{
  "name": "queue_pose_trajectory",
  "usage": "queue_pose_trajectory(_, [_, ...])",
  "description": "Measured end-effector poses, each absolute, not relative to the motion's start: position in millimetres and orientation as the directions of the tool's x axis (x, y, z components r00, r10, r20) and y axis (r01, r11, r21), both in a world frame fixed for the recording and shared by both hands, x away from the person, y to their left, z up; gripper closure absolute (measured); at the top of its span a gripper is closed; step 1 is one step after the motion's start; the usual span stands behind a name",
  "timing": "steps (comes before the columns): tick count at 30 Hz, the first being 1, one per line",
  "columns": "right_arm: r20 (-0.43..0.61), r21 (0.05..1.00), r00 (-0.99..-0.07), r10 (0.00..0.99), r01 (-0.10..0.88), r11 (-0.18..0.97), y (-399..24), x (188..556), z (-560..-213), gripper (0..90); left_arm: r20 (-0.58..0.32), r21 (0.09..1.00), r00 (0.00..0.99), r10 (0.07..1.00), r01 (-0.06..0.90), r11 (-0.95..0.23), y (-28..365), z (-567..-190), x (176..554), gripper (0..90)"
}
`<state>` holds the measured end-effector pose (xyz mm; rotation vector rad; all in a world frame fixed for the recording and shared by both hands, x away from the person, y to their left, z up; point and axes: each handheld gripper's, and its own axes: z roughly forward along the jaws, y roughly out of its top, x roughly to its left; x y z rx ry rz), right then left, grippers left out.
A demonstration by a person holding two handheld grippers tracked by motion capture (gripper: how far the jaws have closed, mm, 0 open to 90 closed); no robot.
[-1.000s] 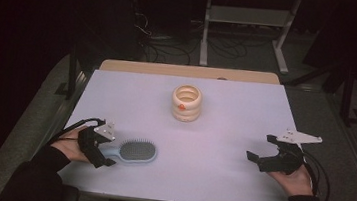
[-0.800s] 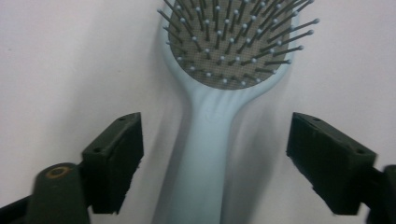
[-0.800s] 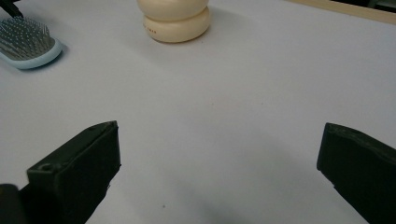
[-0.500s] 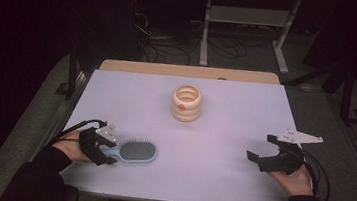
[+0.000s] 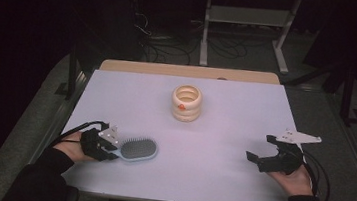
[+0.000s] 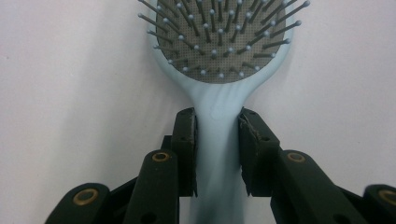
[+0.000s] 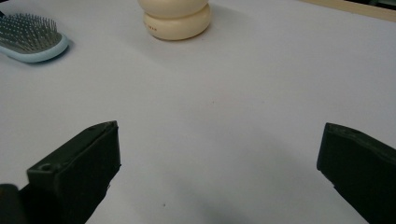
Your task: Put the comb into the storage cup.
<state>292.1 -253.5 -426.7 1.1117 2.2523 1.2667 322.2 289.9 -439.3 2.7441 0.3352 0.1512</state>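
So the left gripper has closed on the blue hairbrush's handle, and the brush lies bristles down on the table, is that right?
Not quite. The left gripper has just been closing on the hairbrush handle, pads against both sides, but the brush lies bristles up, not down. The left gripper view shows the pins pointing up from the grey pad; the high view agrees.

A: Status of the right tongs (image 7: 219, 163)?
B: Jaws spread wide, one at each lower corner, bare white counter (image 7: 224, 116) between them.
A: Objects ahead?
B: Cream ring stack (image 7: 176, 18) at top centre. Blue hairbrush (image 7: 30, 39) at top left, bristles up, well apart from the stack.
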Motion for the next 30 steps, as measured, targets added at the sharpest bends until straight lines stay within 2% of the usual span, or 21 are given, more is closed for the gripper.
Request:
queue_pose_trajectory(9, [0.091, 0.831, -0.643, 0.761, 0.470, 0.298, -254.0, 292.1, -426.6, 0.0, 0.035, 0.412, 0.964, 0.264, 0.226, -0.882, 293.6, -435.6, 324.8, 70.1])
queue_pose_trajectory(30, [0.093, 0.832, -0.642, 0.761, 0.470, 0.294, -254.2, 291.7, -426.2, 0.0, 0.067, 0.440, 0.955, 0.290, 0.232, -0.867, 299.2, -424.1, 321.9, 70.2])
